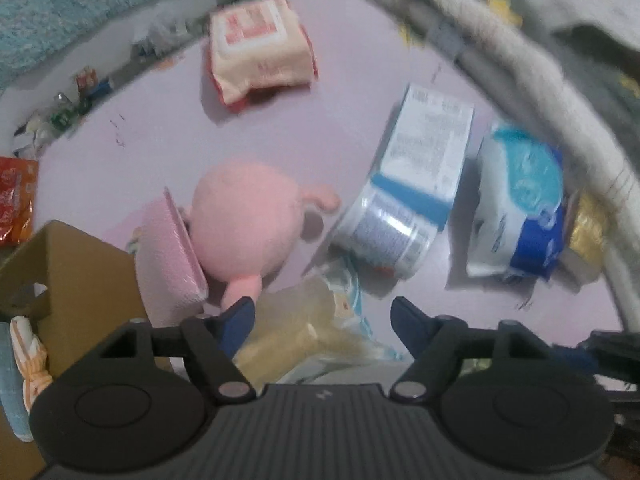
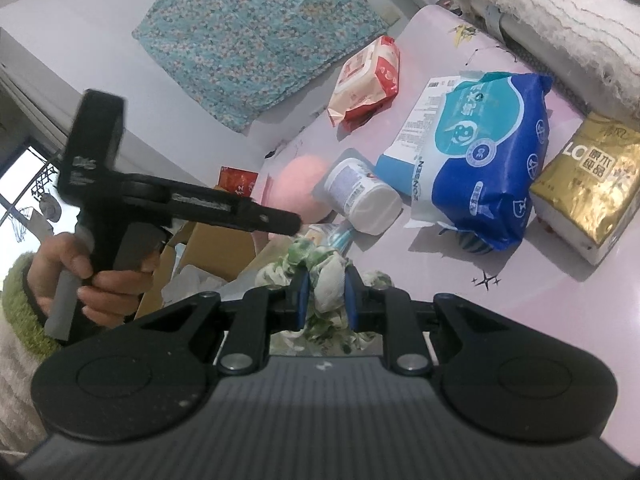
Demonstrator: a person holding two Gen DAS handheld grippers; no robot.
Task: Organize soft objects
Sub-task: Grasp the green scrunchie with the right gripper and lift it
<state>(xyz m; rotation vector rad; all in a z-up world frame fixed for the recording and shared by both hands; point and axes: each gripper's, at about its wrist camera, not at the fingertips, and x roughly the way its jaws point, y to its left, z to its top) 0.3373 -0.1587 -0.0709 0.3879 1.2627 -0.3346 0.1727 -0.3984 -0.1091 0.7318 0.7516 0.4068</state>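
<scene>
1. Lower left of the right wrist view: a hand (image 2: 86,280) grips the handle of the left gripper (image 1: 322,320), whose blue-tipped jaws stand wide with nothing pressed between them.
2. Left of centre in the left wrist view, the pink plush toy (image 1: 244,224) lies beside a pink pad (image 1: 168,260), next to the brown cardboard box (image 1: 80,280) at the lower left edge. Just past the open jaws sits a beige bundle (image 1: 296,328), blurred and hard to name.
3. Centre of the right wrist view: the right gripper (image 2: 326,300) is clamped narrow on a green-and-white crumpled cloth (image 2: 320,280).
4. Right of centre, on the pink table (image 2: 500,320), lie a white canister (image 2: 362,196), the blue tissue pack (image 2: 480,156) and, far right, a gold pack (image 2: 592,176); a red-and-cream wipes pack (image 2: 366,76) sits upper centre.
5. Likely next: carry the cloth to the box. Keep the clamp firm, lift clear of the canister, and release only over the opening.
</scene>
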